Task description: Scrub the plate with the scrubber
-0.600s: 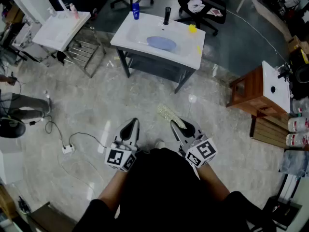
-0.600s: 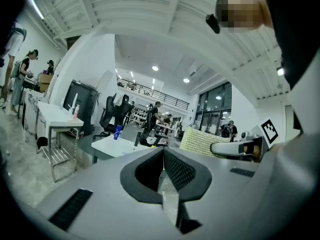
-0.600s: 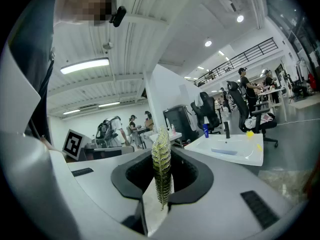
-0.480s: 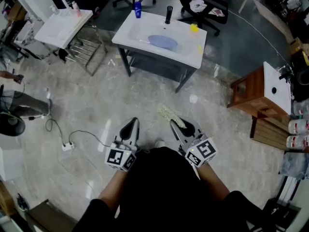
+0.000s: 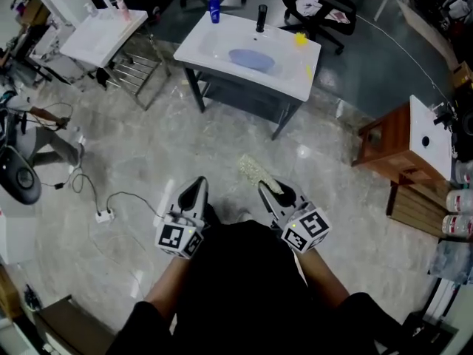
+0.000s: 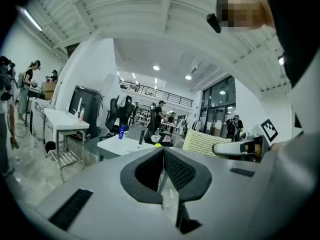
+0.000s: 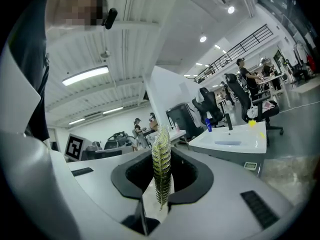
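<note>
While both grippers are held low in front of the wearer's body, I read the left gripper (image 6: 162, 156) as fully closed, its pads meeting with nothing between them. I read the right gripper (image 5: 266, 189) as clamped on the scrubber (image 5: 253, 171), a pale yellow-green mesh pad held edge-up that projects forward past the jaw tips. The plate (image 5: 251, 58), blue, lies in the basin of the white sink (image 5: 299, 83), well apart from both grippers across the floor (image 5: 185, 154). Along the sink's far edge I see a black faucet (image 5: 261, 18), a blue bottle (image 5: 214, 9) and a small yellow item (image 5: 300, 40).
</note>
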Tool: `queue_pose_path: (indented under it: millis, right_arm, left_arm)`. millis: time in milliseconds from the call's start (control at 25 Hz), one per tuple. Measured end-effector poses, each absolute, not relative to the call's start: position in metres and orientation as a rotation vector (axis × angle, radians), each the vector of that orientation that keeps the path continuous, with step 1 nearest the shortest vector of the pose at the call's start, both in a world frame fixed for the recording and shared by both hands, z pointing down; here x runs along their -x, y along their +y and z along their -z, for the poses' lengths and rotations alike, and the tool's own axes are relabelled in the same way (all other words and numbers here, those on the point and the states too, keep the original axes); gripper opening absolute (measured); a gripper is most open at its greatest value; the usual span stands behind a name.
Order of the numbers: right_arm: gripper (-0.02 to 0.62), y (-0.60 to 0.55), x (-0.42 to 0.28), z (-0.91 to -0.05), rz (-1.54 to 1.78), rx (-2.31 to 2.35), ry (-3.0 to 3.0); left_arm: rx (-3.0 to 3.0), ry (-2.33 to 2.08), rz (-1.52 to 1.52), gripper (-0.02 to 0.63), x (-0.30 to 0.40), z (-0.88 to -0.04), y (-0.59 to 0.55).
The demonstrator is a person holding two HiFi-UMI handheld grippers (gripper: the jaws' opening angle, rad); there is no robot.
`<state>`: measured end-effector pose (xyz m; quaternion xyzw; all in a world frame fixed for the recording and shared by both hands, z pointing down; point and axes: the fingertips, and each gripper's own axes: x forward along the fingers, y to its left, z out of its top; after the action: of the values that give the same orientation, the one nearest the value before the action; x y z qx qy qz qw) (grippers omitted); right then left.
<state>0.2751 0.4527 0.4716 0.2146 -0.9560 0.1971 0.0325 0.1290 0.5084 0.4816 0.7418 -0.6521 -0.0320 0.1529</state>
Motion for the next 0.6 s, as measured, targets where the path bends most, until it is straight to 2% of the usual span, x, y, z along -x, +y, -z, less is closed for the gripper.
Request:
queue_pose_path:
  millis: [320,600]
  right_arm:
    - [0.064,0.421,-0.277,-0.486,-0.615,-0.736,-2.889]
    - [0.064,0.382,-0.247,-0.500,-0.652,-0.836,-2.815]
  left_arm:
    - [-2.134,-1.849,0.113,0.003,-0.117,-0.489,0.483]
    - [-2.145,-1.802,0.144,0.003,-0.074,-0.500,0.427]
